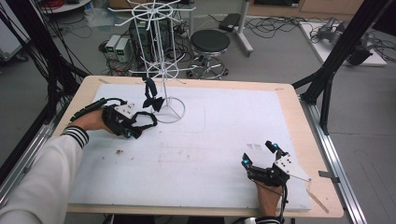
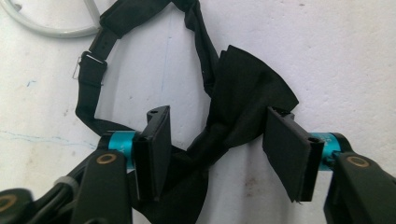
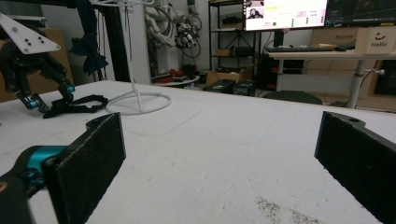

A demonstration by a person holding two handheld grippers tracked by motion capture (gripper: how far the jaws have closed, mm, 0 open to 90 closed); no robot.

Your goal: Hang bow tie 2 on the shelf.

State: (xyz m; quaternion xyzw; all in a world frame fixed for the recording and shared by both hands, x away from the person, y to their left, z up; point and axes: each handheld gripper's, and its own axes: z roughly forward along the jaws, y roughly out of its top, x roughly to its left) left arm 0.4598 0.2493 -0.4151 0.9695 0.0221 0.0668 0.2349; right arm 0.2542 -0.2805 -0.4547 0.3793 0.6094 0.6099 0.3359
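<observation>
Bow tie (image 2: 233,116) on table (image 1: 224,135) by rack base (image 1: 170,114), between left tool (image 1: 127,134) pads.
Left tool low, angled down, jaws part open, not clamped. Right tool (image 1: 258,153) wide open, empty, resting near table's front right, pointing forward.

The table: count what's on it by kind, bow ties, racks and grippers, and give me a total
Bow ties: 2, one lying between the left gripper's jaws, one hanging on the rack
Racks: 1, white wire
Grippers: 2, with the right gripper
Total: 5
</observation>
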